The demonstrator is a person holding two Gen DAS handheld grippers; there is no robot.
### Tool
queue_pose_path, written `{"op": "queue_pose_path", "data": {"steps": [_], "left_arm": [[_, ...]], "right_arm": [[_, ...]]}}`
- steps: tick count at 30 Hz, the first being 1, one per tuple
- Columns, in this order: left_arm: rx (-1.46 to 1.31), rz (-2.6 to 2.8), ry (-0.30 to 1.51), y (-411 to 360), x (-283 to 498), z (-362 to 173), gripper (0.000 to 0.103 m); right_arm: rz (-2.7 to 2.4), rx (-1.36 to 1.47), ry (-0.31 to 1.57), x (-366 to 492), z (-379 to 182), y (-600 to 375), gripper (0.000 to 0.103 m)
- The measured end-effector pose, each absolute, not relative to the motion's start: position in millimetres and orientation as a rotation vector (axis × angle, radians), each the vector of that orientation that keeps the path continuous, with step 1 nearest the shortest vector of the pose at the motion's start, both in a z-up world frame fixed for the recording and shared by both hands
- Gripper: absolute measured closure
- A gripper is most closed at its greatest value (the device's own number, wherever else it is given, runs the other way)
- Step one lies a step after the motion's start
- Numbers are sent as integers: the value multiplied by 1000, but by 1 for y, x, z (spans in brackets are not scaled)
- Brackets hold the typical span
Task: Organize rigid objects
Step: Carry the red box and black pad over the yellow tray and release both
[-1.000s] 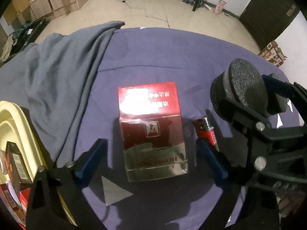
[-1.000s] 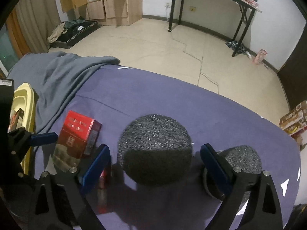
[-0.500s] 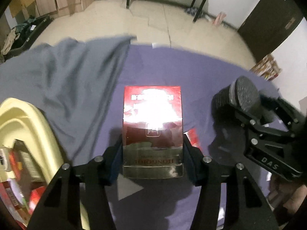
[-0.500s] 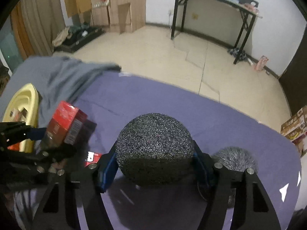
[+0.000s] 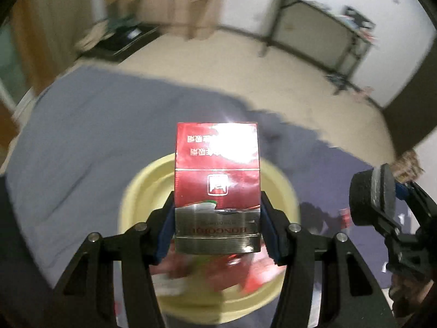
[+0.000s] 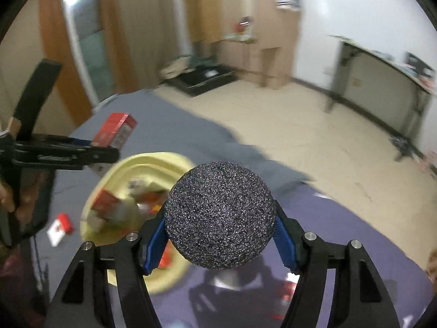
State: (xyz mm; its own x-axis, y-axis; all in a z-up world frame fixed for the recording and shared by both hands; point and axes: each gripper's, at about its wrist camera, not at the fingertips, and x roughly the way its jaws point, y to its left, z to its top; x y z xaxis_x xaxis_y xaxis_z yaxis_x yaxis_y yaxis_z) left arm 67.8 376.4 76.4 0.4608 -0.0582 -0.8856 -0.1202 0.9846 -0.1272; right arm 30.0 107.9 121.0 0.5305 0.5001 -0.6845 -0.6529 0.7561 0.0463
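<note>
Both hands are mid-carry, each with a load, heading for the yellow tub (image 5: 286,188). The left gripper (image 5: 217,232) is clamped on the red cigarette box (image 5: 217,180): blue pads press the lower silver part of the pack from both sides, pack upright between them and lifted clear of the purple cloth (image 5: 68,164). From the left wrist view the box sits directly over the tub's opening, so I'd judge this step as transport nearly done, release pending. The right gripper (image 6: 220,235) is closed around the black foam disc (image 6: 220,214), pads touching its left and right edge, disc held face-on to the camera. The tub lies to its left and below, already holding several red and white packs, blurred, can't tell how many. The right wrist view shows the left gripper (image 6: 106,147) with the box (image 6: 116,129) above the tub's far rim (image 6: 153,155). A small red and white pack (image 6: 60,228) lies loose on the cloth just outside the tub, near the hand (image 6: 16,199) on the left grip. Next move as I read it: lower the box into the tub and open the jaws, keeping it clear of the rim; then bring the disc over the opening. Risk: the pack is gripped low, so it could tip on release
</note>
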Motion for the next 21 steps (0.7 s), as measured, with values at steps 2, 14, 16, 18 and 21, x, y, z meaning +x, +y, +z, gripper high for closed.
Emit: {"op": "queue_pose_path", "data": {"steps": [2, 14, 16, 18, 21], "left_arm": [[-183, 79, 1129, 394, 60, 59, 46], [-259, 58, 1244, 411, 85, -22, 46], [-266, 54, 1225, 417, 83, -21, 45], [-302, 56, 1226, 424, 81, -22, 44], [-342, 25, 1180, 428, 73, -6, 15]], "right_arm": [[738, -266, 765, 32, 108, 144, 36], [712, -427, 912, 77, 29, 243, 36], [720, -418, 905, 76, 27, 244, 35], [723, -406, 900, 71, 31, 244, 34], [736, -316, 869, 63, 47, 220, 13]]}}
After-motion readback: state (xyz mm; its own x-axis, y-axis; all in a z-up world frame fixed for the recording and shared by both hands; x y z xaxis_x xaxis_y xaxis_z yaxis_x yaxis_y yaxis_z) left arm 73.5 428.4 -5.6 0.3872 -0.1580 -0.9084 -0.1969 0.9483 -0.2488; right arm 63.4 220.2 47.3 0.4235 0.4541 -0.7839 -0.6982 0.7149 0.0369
